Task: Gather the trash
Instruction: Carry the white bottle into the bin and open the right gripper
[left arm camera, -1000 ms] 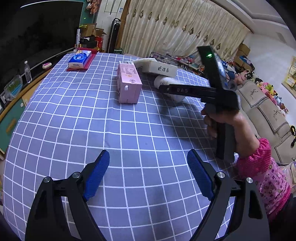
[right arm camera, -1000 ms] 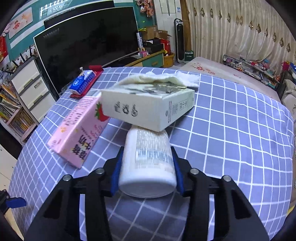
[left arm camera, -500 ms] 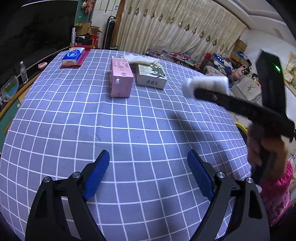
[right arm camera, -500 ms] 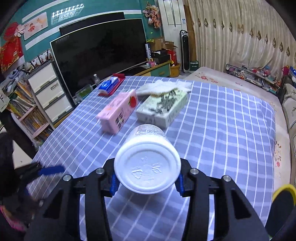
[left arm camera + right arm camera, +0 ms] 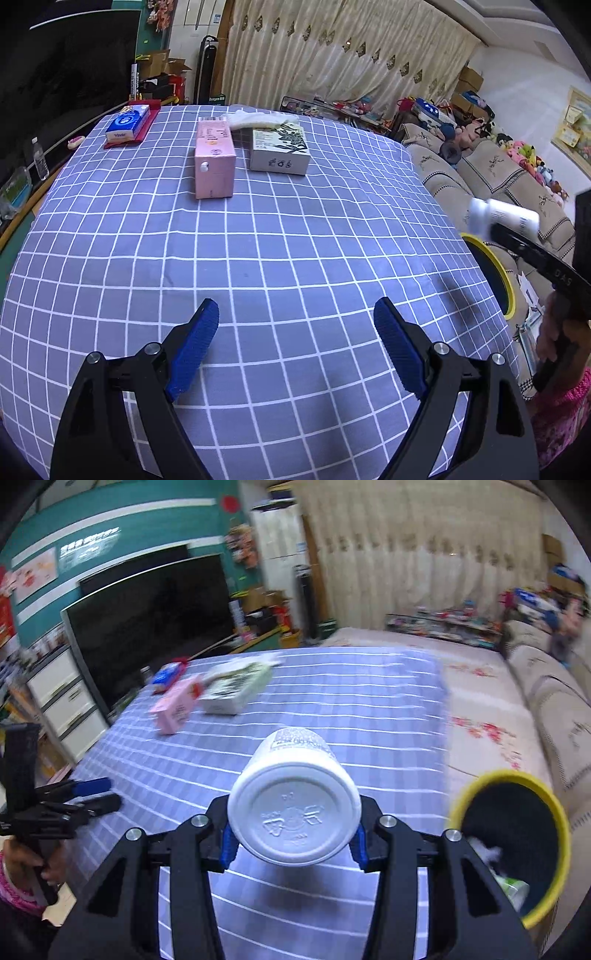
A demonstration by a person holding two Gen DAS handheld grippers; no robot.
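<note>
My right gripper (image 5: 293, 840) is shut on a white plastic bottle (image 5: 293, 805), held in the air above the table's right edge, base toward the camera. The bottle also shows in the left wrist view (image 5: 502, 218), beside the yellow-rimmed trash bin (image 5: 491, 269). The bin (image 5: 509, 849) stands off the table at lower right with some trash inside. My left gripper (image 5: 295, 347) is open and empty above the near part of the blue checked tablecloth (image 5: 258, 258). A pink carton (image 5: 214, 162) and a white leaf-print box (image 5: 279, 149) lie at the far side.
A crumpled white tissue (image 5: 258, 120) lies behind the box. A blue tissue pack on a red tray (image 5: 127, 123) sits at the far left corner. A sofa (image 5: 498, 177) stands right of the table; a TV (image 5: 155, 627) stands to the left.
My right gripper lifted the white bottle from beside the boxes and carried it right, off toward the bin. The left gripper stayed open over the near table.
</note>
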